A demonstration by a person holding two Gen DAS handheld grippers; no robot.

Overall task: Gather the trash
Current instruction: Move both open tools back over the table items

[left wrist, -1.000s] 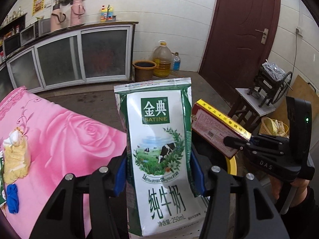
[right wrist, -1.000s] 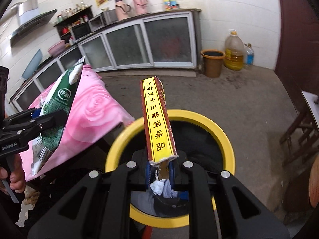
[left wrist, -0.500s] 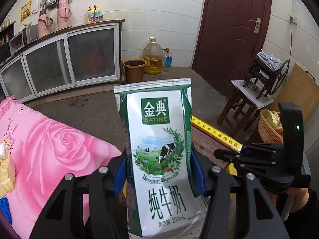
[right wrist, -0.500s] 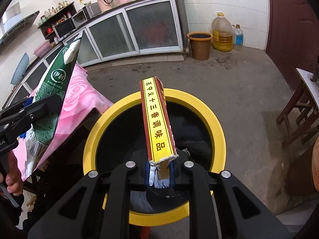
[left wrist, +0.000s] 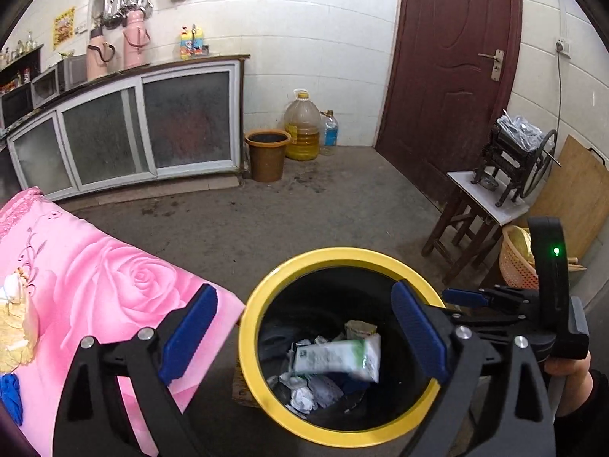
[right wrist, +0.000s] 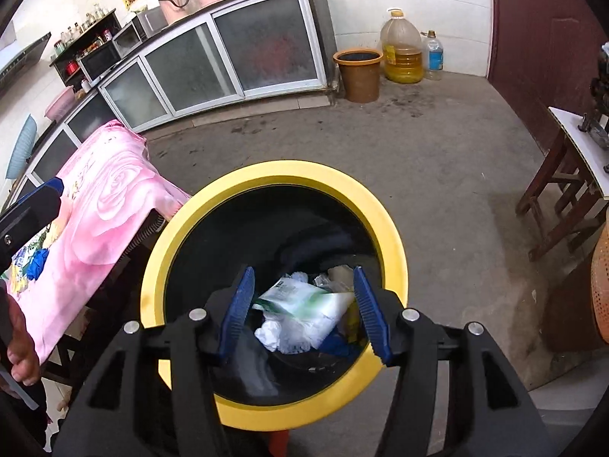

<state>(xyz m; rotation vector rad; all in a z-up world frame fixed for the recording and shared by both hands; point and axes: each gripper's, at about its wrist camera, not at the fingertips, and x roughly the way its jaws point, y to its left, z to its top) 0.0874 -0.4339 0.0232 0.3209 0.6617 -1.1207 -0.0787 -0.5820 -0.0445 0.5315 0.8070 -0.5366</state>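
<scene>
A black bin with a yellow rim (left wrist: 247, 342) (right wrist: 274, 169) stands on the floor below both grippers. The white and green milk carton (left wrist: 338, 358) (right wrist: 300, 297) lies inside on crumpled paper, blurred in the left wrist view. Beside it shows a yellowish box end (right wrist: 351, 318), mostly hidden. My left gripper (left wrist: 304, 335) hangs over the bin, its jaws opening wide with nothing between them. Over the bin's near side, my right gripper (right wrist: 304, 304) has its jaws opening too, and nothing is between its pads. Each gripper shows in the other's view: right gripper (left wrist: 468, 299), left gripper (right wrist: 34, 205).
A table under a pink rose cloth (left wrist: 114, 285) (right wrist: 102, 209) stands left of the bin, with a yellow cloth (left wrist: 15, 327) and a blue scrap (right wrist: 38, 262) on it. A brown bucket (left wrist: 266, 152), an oil jug (left wrist: 302, 125), a wooden stool (left wrist: 475, 224) and an orange basket (left wrist: 517, 262) stand around.
Both grippers have opened. The milk carton left the left gripper and the yellow-edged box left the right one; both dropped into the bin.
</scene>
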